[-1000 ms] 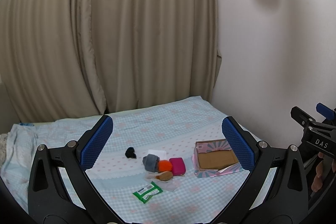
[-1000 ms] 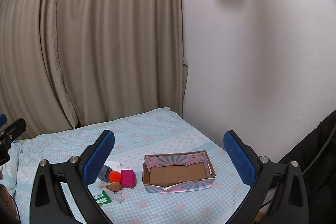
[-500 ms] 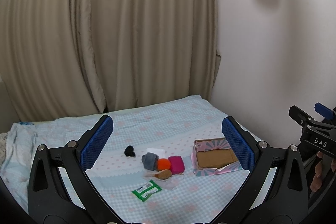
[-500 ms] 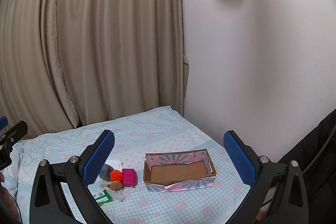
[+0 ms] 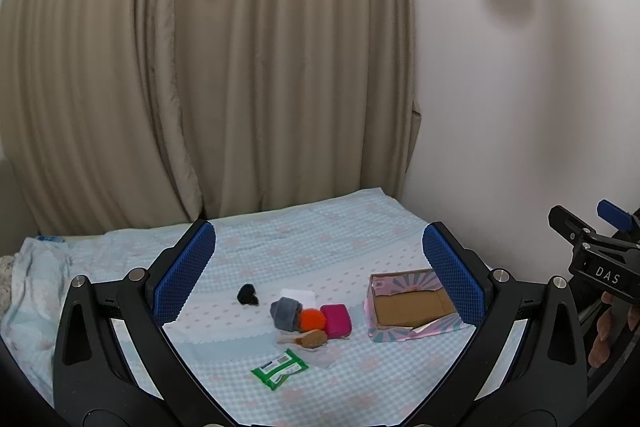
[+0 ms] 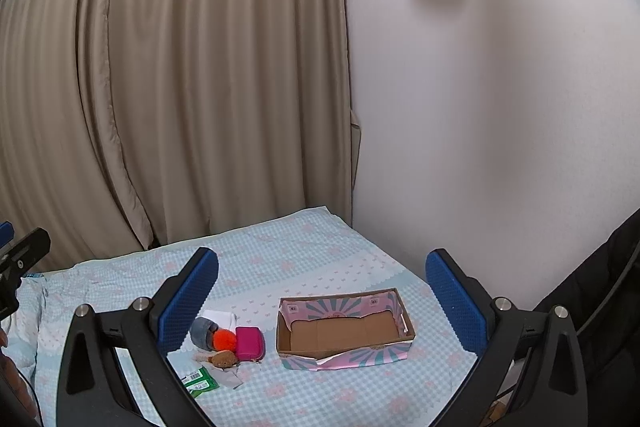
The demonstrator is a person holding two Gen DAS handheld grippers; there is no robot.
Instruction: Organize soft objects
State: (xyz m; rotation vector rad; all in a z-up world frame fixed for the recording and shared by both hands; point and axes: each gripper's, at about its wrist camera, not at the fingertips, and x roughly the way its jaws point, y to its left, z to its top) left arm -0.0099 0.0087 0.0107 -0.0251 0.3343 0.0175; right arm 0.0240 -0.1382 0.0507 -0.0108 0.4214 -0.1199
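On the blue checked bedspread (image 5: 312, 239) lies a cluster: a grey soft roll (image 5: 285, 312), an orange pompom (image 5: 313, 319), a pink pouch (image 5: 336, 320), a brown plush piece (image 5: 313, 338), a white cloth (image 5: 297, 295), a green wipes pack (image 5: 279, 367) and a black soft lump (image 5: 247, 294). An open, empty pink cardboard box (image 5: 408, 303) sits to their right. It also shows in the right wrist view (image 6: 344, 329), with the cluster (image 6: 228, 339) to its left. My left gripper (image 5: 318, 277) and right gripper (image 6: 322, 299) are both open and empty, held well short of the objects.
Beige curtains (image 5: 200, 67) hang behind the bed and a white wall (image 5: 520, 107) runs along its right side. The right gripper's body (image 5: 600, 267) shows at the left view's right edge. A dark garment (image 6: 600, 307) hangs at the far right.
Both views have shifted slightly; the objects and box sit a little higher in the frames. Nothing was grasped or moved on the bed.
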